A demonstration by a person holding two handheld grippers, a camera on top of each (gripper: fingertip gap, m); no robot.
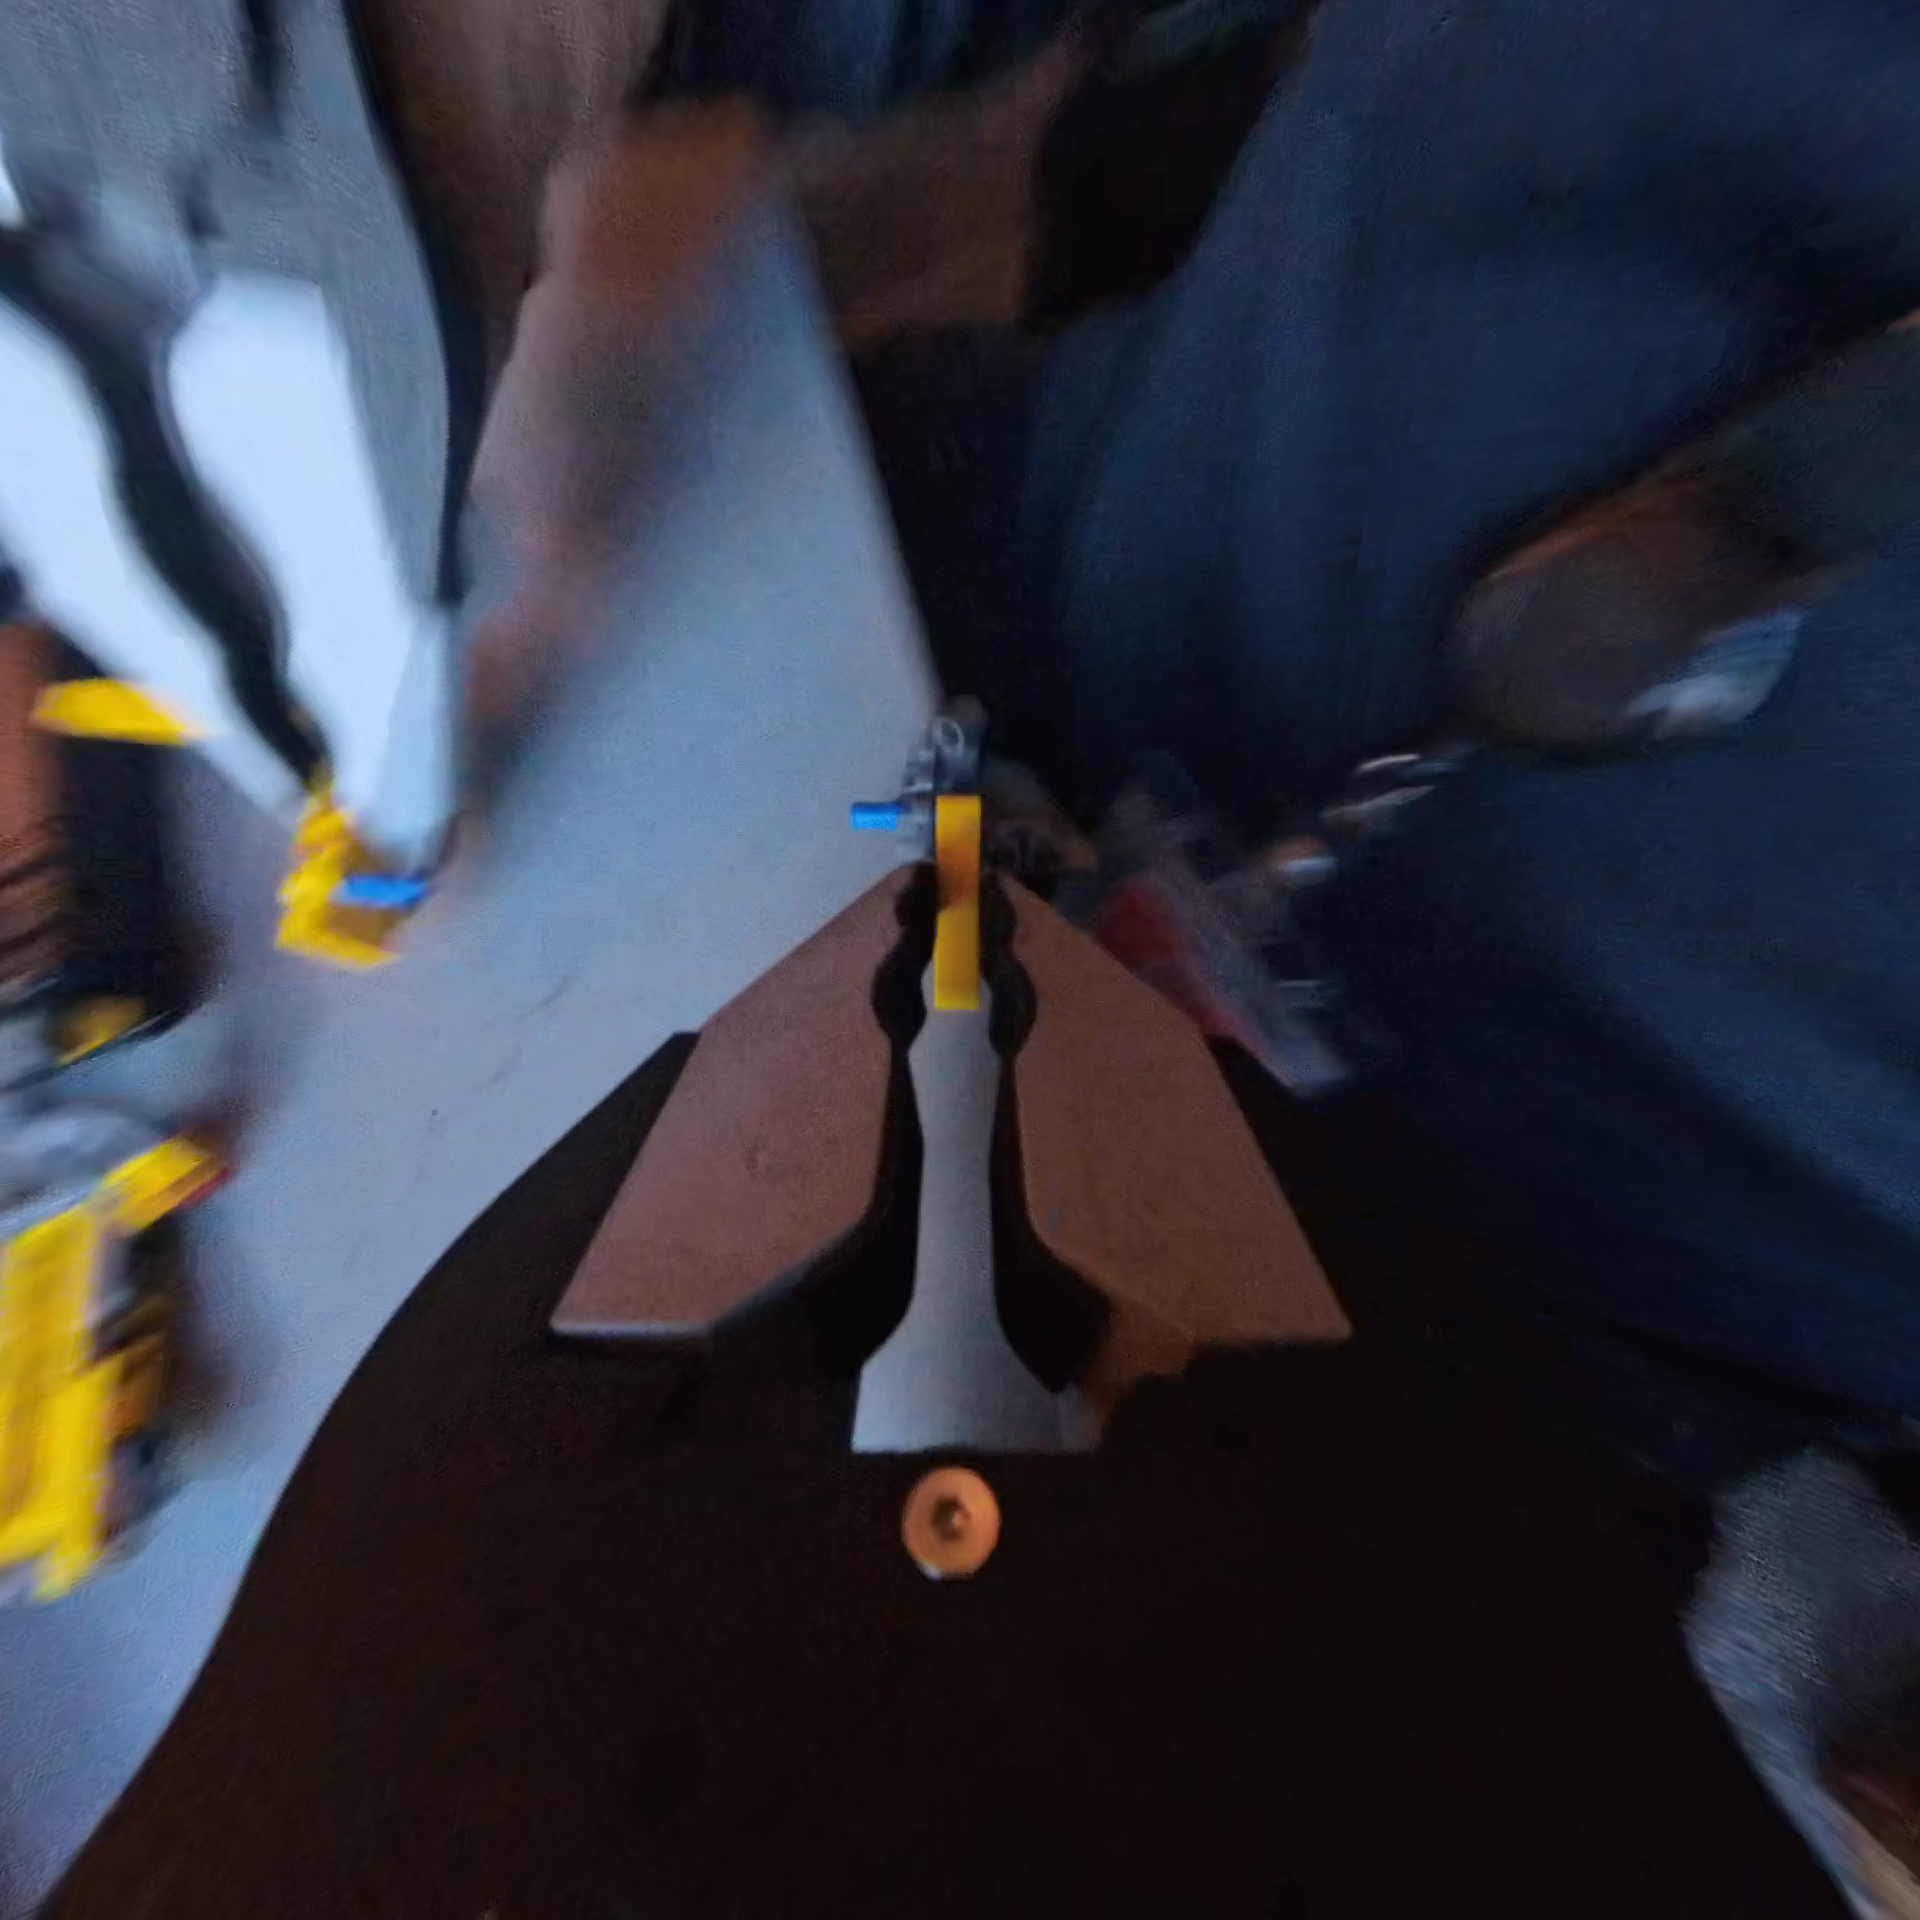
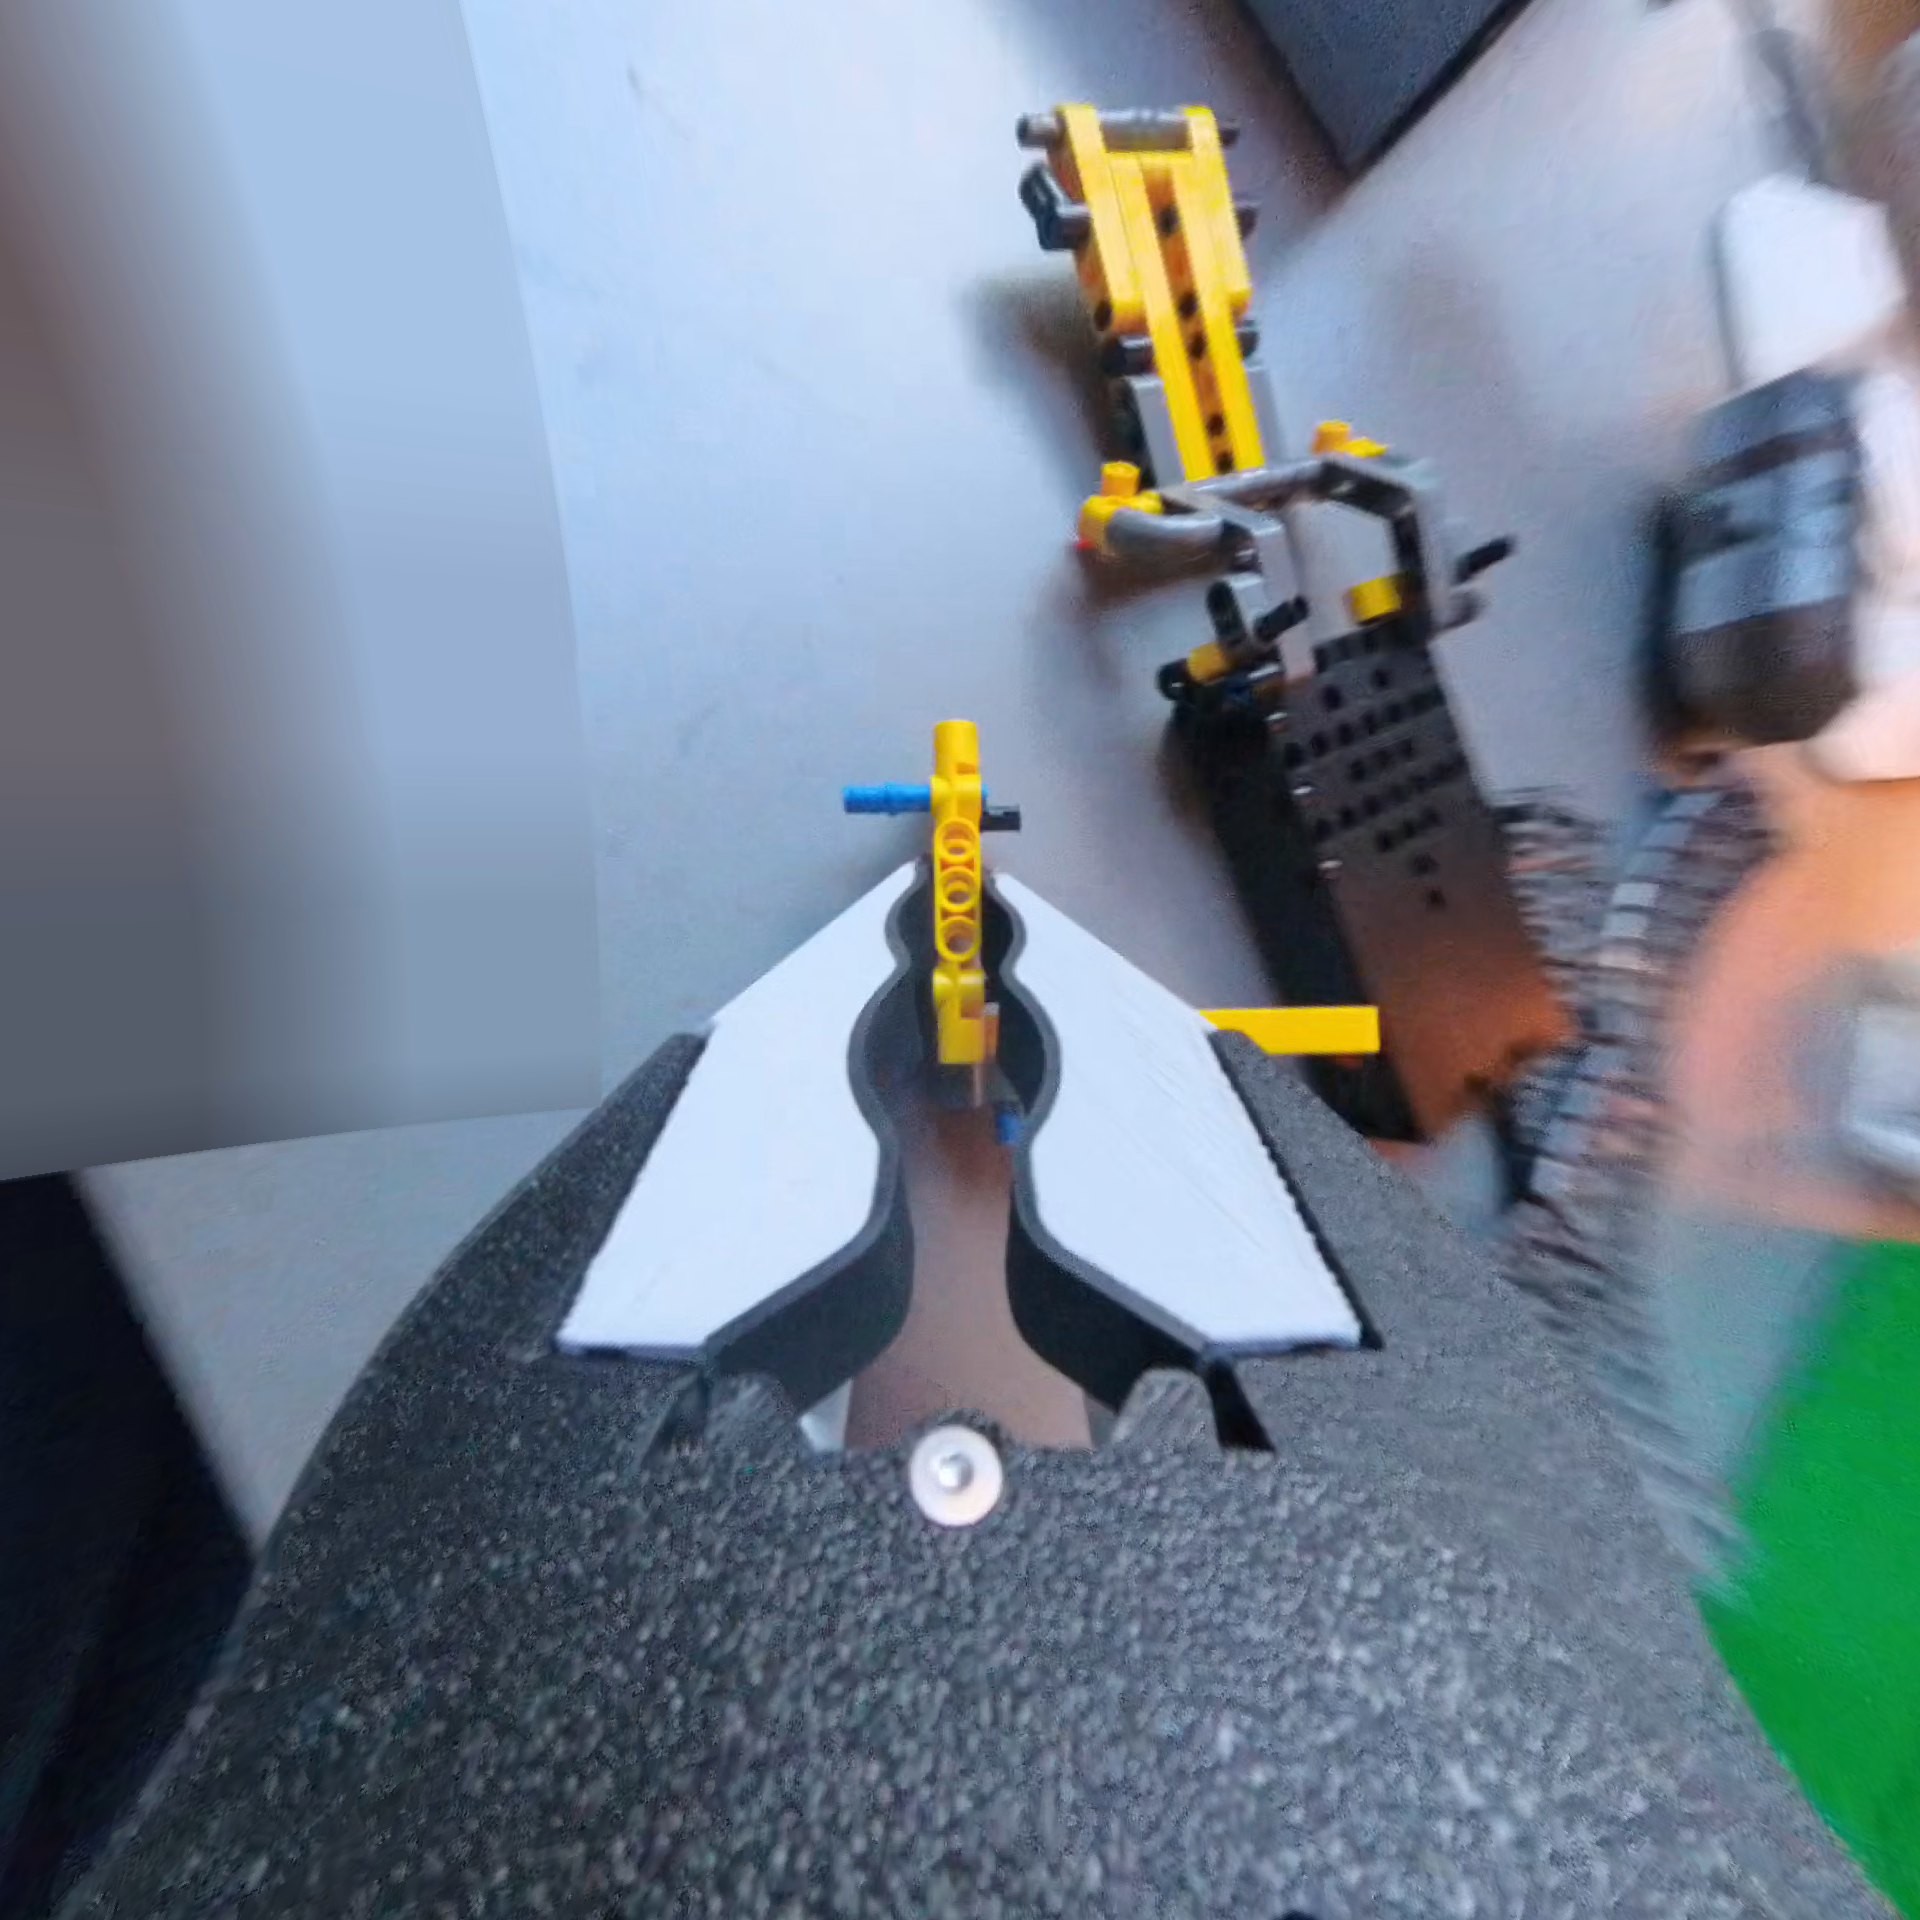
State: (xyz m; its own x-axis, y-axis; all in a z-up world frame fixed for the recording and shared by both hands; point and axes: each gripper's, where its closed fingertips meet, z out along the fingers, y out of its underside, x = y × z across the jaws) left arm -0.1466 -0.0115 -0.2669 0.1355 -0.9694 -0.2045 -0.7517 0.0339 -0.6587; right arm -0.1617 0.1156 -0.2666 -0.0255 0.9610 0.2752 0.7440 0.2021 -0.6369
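Yellow holed beam [image 2: 956, 904] with blue pin [image 2: 881, 799] sits clamped in right tool [image 2: 956, 883].

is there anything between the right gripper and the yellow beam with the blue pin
Nothing visible. The yellow beam already sits clamped between the right gripper's fingers, its blue pin sticking out left above the tips. The yellow-and-black model lies apart to the right.

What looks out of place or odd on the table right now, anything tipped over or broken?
Nothing looks broken or spilled. The yellow and black brick model lies flat on the grey table, with a loose yellow beam beside it. Each gripper, left gripper and right gripper, is shut on a small yellow beam piece. The left view is blurred.
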